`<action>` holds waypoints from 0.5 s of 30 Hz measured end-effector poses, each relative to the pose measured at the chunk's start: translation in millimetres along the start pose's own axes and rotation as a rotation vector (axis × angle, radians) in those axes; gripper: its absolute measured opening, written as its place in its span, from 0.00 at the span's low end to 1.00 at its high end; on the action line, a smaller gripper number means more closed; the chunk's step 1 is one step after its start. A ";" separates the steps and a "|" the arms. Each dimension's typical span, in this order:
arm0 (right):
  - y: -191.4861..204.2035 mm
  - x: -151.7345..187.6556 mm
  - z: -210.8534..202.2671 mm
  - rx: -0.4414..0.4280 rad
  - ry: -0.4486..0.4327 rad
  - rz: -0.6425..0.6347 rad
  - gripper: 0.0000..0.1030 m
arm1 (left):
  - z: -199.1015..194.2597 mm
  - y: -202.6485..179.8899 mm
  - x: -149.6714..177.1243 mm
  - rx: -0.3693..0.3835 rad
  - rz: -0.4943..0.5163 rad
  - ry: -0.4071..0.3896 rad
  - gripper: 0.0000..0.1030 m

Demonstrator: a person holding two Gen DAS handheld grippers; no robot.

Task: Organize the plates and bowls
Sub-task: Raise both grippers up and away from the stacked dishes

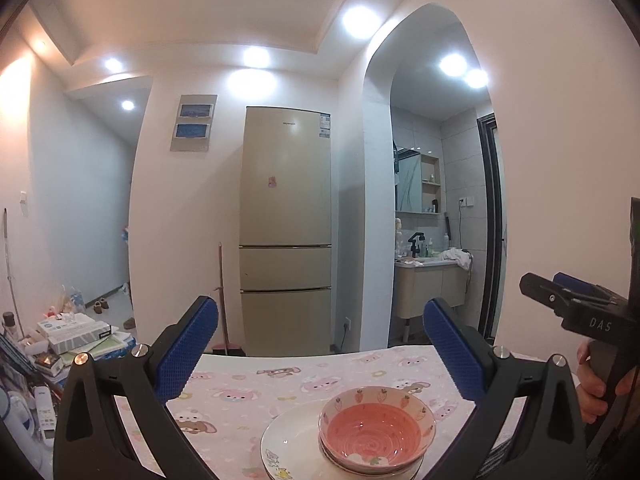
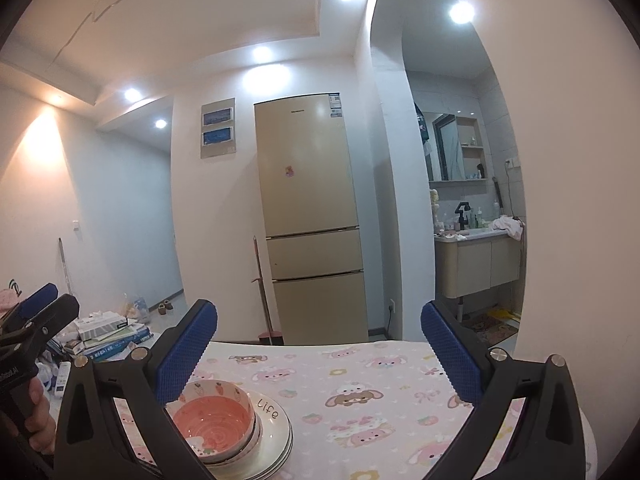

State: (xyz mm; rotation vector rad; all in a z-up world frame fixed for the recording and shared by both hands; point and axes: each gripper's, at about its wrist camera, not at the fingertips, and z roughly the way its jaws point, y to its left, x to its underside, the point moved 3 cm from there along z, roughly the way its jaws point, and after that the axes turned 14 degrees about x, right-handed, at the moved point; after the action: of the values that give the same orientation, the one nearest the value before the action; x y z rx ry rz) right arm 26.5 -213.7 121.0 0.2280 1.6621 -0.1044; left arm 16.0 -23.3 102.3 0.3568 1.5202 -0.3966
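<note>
Bowls (image 1: 377, 428): pink bowls are sitting nested on stacked plates (image 1: 286, 440), near edge of the table (image 1: 256, 384).
Left gripper (image 1: 320, 348): hovering above the stack, fingers spread wide, gripping nothing.
Right gripper (image 2: 318, 350): hanging just right of the stack, likewise released and empty.
Fridge (image 2: 310, 216): standing against the far wall.

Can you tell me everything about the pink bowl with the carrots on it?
The bowl is round and glossy, like ceramic. Inside it is salmon pink with spiral rings; its pale rim band has little carrots painted around it. It sits upright and empty, nested in another bowl on stacked white plates on the bunny tablecloth. Neither gripper touches it.
</note>
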 end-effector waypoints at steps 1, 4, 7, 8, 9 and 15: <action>3.0 2.3 2.2 -0.003 -0.005 -0.002 1.00 | 2.5 1.9 1.8 -0.001 -0.001 0.001 0.99; 10.0 13.4 7.2 -0.011 -0.001 -0.020 1.00 | 7.3 5.7 11.5 -0.006 -0.007 -0.003 0.99; 7.8 27.7 20.7 0.047 0.134 -0.065 1.00 | 24.2 1.3 23.5 0.055 -0.016 0.061 0.99; 2.9 33.3 24.8 0.054 0.195 -0.047 1.00 | 33.1 -2.3 28.5 0.075 -0.028 0.107 0.99; -2.6 38.2 27.0 0.045 0.220 -0.013 1.00 | 40.2 -6.9 33.2 0.106 -0.030 0.143 0.99; -16.8 69.0 61.5 0.234 0.454 -0.090 1.00 | 85.1 -14.6 63.0 0.184 -0.080 0.356 0.99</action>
State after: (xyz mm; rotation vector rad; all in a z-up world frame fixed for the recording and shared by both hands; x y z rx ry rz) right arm 76.6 -236.5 44.9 0.3749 2.1131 -0.3362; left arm 85.3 -77.4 41.5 0.5328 1.8549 -0.5600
